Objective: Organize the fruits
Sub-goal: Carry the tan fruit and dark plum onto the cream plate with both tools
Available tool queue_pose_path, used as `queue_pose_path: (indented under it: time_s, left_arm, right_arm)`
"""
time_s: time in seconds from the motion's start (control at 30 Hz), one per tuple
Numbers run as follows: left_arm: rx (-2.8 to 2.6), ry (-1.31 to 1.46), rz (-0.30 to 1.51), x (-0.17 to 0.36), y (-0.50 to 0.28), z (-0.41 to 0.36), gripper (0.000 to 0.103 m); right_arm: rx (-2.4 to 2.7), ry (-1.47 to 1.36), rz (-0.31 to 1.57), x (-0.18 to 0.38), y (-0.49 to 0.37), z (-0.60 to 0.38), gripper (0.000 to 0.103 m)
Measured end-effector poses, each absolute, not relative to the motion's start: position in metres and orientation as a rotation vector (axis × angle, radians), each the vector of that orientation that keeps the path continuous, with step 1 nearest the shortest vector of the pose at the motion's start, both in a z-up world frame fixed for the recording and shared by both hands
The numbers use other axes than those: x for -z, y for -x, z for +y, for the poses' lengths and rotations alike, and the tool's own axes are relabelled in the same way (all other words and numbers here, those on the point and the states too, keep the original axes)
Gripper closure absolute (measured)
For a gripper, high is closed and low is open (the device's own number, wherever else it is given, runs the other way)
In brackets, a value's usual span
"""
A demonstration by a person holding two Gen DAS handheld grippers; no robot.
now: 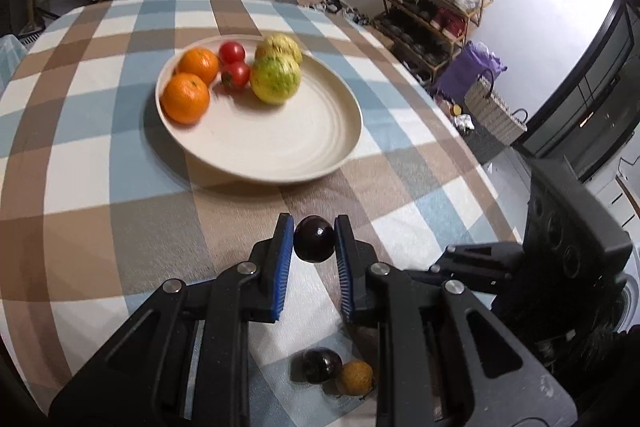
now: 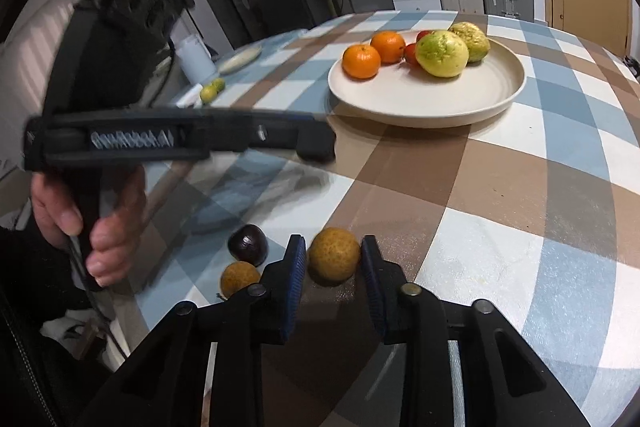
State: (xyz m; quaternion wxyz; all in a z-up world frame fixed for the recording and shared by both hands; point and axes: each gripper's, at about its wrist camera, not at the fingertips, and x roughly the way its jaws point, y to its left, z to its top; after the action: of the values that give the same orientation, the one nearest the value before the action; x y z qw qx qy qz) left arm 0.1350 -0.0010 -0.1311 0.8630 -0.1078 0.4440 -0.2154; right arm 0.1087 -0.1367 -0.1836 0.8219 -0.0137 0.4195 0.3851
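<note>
My left gripper (image 1: 314, 241) is shut on a dark purple round fruit (image 1: 314, 239) and holds it above the checked tablecloth, short of the cream plate (image 1: 280, 131). The plate holds two oranges (image 1: 186, 98), two tomatoes (image 1: 235, 75) and two yellow-green guavas (image 1: 275, 79). Below the left gripper lie another dark fruit (image 1: 321, 365) and a small brown-yellow fruit (image 1: 354, 377). My right gripper (image 2: 334, 257) has its pads around a brown-yellow round fruit (image 2: 334, 255) resting on the table. A dark fruit (image 2: 248, 245) and a small brown-yellow fruit (image 2: 239, 279) lie left of it.
The left gripper and the hand holding it (image 2: 92, 223) cross the right wrist view. At the table's far left stand a white jug (image 2: 196, 59), a small dish (image 2: 240, 61) and green citrus (image 2: 212, 91). A shoe rack (image 1: 436, 7) and baskets (image 1: 494, 111) stand beyond the table's right edge.
</note>
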Motion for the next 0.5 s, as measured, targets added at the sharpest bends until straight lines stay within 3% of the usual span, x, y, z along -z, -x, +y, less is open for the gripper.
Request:
queue_pose_path:
  time_s: [0.5]
  left_arm:
    - [0.384, 0.244, 0.854, 0.103, -0.202, 0.021, 0.085]
  right_arm:
    - [-0.804, -0.084, 0.758, 0.142, -0.176, -0.152, 0.077]
